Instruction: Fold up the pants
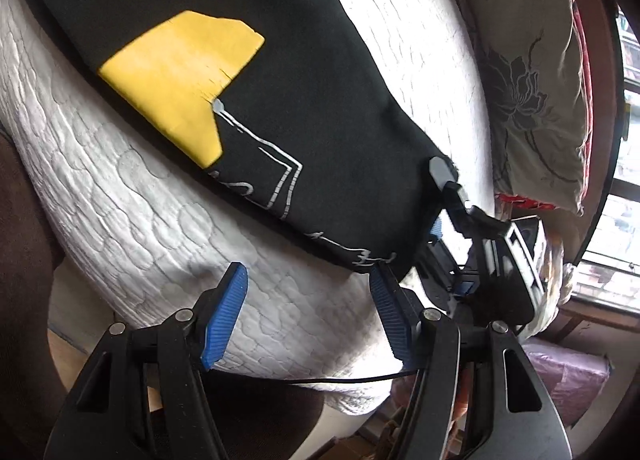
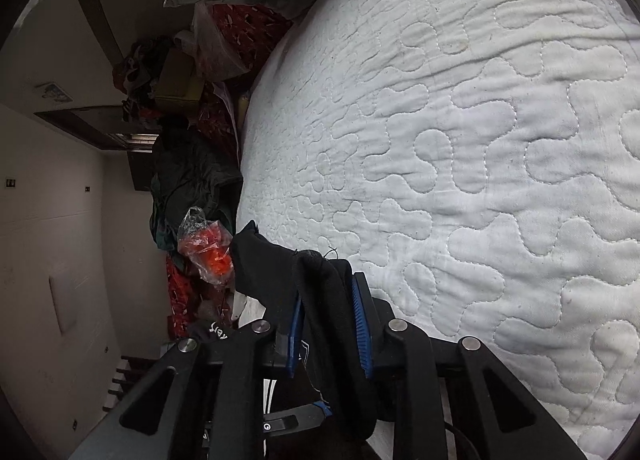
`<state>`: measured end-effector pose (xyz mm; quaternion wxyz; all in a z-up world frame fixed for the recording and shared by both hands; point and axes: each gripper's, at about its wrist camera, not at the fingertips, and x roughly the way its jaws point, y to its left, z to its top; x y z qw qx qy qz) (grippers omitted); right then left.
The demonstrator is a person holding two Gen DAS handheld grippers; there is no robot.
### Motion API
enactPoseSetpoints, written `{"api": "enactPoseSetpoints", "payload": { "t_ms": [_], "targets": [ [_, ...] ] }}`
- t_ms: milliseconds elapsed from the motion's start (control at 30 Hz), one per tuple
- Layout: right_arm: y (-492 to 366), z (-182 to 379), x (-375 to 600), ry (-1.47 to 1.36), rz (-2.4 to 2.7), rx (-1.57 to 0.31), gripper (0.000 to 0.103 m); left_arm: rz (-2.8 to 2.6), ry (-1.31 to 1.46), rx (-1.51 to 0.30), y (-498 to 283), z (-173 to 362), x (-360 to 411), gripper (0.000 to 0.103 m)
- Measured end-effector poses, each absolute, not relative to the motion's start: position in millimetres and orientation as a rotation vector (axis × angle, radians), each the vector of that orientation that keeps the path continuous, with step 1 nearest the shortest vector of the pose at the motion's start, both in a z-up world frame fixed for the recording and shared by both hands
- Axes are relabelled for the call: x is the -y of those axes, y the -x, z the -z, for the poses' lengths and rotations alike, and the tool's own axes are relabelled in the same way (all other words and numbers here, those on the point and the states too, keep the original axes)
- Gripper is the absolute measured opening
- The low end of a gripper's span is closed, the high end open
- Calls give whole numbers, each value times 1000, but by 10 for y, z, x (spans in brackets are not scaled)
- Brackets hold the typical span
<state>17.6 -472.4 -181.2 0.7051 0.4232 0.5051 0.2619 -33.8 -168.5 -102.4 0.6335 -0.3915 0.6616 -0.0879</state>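
Note:
Black pants (image 1: 280, 71) with a yellow patch (image 1: 180, 75) and white line print lie spread across the white quilted mattress (image 1: 120, 187). My left gripper (image 1: 308, 292) hovers open just short of the pants' near hem. Only mattress shows between its blue pads (image 1: 226, 312), and the right-hand pad sits close to the hem's edge. At the pants' right corner, my right gripper (image 1: 438, 195) pinches the fabric. In the right wrist view, the right gripper (image 2: 328, 300) is shut on a bunched fold of the black pants (image 2: 316, 284), which drapes over its pads above the mattress edge.
A flowered pillow (image 1: 520, 79) leans at the mattress's far side, with a window (image 1: 616, 244) beyond it. Beside the bed lie a pile of dark clothes (image 2: 192, 179), red bags (image 2: 240, 39) and a clear plastic bag holding something orange (image 2: 208, 252). Open quilt (image 2: 480, 139) stretches ahead of the right gripper.

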Motion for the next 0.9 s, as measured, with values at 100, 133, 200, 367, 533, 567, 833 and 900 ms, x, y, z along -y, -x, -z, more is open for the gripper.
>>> {"api": "enactPoseSetpoints", "payload": {
  "t_ms": [100, 133, 200, 367, 533, 567, 833, 900],
  "targets": [
    [-189, 1897, 4768, -958, -541, -1152, 23, 210, 866, -1528, 336, 1099, 1842, 62],
    [-187, 1937, 4792, -977, -534, -1159, 23, 204, 855, -1533, 333, 1134, 1886, 62],
    [-176, 1994, 4831, -1016, -533, -1162, 23, 180, 856, -1535, 312, 1179, 1928, 62],
    [-160, 2023, 4861, -1050, -538, -1162, 26, 171, 982, -1532, 242, 1224, 1860, 64],
    [-151, 2073, 4910, -1095, -539, -1160, 25, 272, 961, -1486, 115, 1109, 1937, 40],
    [-149, 2084, 4919, -1102, -539, -1160, 25, 265, 979, -1487, 104, 1137, 1924, 40],
    [-99, 2158, 5028, -1196, -518, -1146, 26, 285, 1041, -1512, 120, 1239, 1828, 30],
    [-107, 2148, 5012, -1186, -512, -1149, 26, 278, 1021, -1520, 158, 1265, 1818, 30]
  ]
}}
